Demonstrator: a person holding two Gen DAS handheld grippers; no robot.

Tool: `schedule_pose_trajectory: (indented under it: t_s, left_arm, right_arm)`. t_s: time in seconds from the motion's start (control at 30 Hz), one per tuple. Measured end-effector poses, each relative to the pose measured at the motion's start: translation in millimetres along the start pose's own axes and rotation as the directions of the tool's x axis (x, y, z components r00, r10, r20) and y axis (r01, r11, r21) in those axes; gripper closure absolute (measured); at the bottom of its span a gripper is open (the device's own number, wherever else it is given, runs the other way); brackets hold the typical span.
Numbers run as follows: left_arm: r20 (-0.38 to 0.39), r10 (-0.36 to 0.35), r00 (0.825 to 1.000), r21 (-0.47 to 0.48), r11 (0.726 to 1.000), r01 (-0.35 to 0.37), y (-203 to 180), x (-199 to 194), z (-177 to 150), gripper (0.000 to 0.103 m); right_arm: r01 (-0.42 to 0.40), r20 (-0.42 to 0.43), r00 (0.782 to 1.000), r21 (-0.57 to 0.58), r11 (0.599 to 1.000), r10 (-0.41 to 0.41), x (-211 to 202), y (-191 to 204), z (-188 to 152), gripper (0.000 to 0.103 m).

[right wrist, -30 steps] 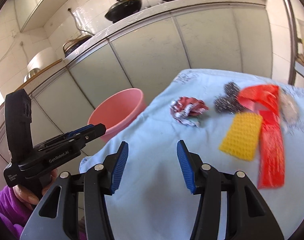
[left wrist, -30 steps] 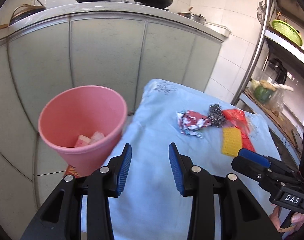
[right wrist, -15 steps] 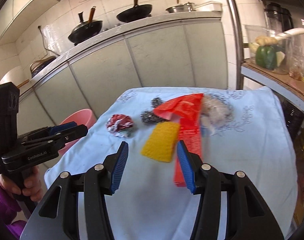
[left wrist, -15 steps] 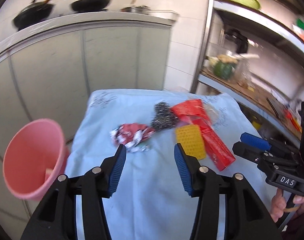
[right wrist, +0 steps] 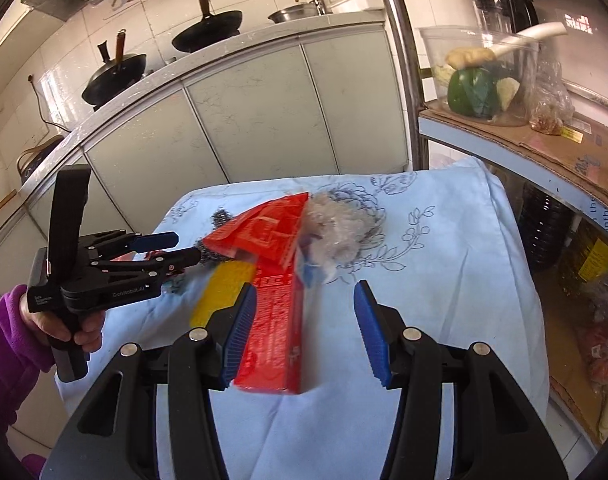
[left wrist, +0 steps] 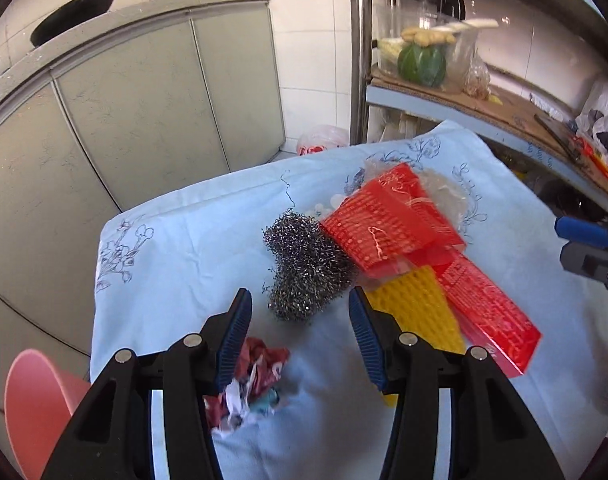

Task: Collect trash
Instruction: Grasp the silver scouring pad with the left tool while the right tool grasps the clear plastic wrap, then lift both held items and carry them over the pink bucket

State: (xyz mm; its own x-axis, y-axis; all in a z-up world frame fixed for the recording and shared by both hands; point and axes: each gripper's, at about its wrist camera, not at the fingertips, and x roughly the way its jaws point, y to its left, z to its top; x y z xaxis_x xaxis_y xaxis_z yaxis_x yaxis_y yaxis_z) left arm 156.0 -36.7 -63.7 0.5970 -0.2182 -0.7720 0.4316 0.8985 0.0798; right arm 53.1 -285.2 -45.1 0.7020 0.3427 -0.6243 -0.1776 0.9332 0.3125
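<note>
Left gripper (left wrist: 300, 316) wide open, empty, hovering low above crumpled wrapper (left wrist: 252, 380) near steel scourer (left wrist: 305, 266) on blue cloth (left wrist: 176, 248). Right gripper (right wrist: 304, 324) open, empty, over long red package (right wrist: 276, 304). Pink bin (left wrist: 32, 408) beside table edge.

Wiry metal scourer (left wrist: 307, 268), glossy red plastic wrapper (right wrist: 278, 316), matt printed cloth (left wrist: 176, 264), crumpled foil wrapper (left wrist: 256, 384).

Left gripper (right wrist: 186, 249) body, left of the right wrist frame: "GenRobot.AI" in pale letters along its side; a smaller label beside it is too small to read.
Red wrapper (right wrist: 278, 312), centre: dense white print, not legible.
Shelf edge (right wrist: 595, 210), right side: dark lettering, only "the" can be made out.
Left wrist view: nothing readable.
</note>
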Motion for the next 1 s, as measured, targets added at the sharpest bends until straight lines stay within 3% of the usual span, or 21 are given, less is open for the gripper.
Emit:
schedule_pose_trajectory:
  t_s: [0.13,0.23,0.3,0.73,0.93,1.0]
  left_arm:
    - [-0.033,0.010,0.999,0.042,0.999,-0.009,-4.1,18.8,0.7,0.056]
    - [-0.034,0.028,0.999,0.055,0.998,-0.026,-5.1,24.3,-2.2,0.081]
    - [-0.022,0.023,0.999,0.035,0.999,-0.022,-3.3,21.1,-5.1,0.084]
    - [0.091,-0.033,0.995,-0.044,0.998,0.037,0.7,-38.9,-26.2,0.087]
    - [0.134,-0.041,0.990,-0.098,0.994,0.054,3.9,-67.1,-43.7,0.087]
    - [0.150,-0.041,0.988,-0.123,0.991,0.060,6.9,-78.5,-51.2,0.087]
  right_arm:
    - [-0.005,-0.018,1.000,0.026,1.000,0.005,14.5,-12.4,13.1,0.052]
    - [-0.008,-0.021,1.000,0.041,0.999,0.009,25.9,-21.1,23.7,0.052]
    - [-0.026,-0.033,0.999,0.052,0.998,0.028,33.6,-25.0,28.3,0.052]
    - [-0.028,-0.119,0.992,0.048,0.998,0.033,87.8,-28.3,49.8,0.052]
    - [0.079,-0.115,0.990,-0.036,0.996,-0.083,108.8,-18.9,55.7,0.052]
    - [0.080,-0.111,0.990,-0.042,0.996,-0.084,112.4,-19.3,56.0,0.052]
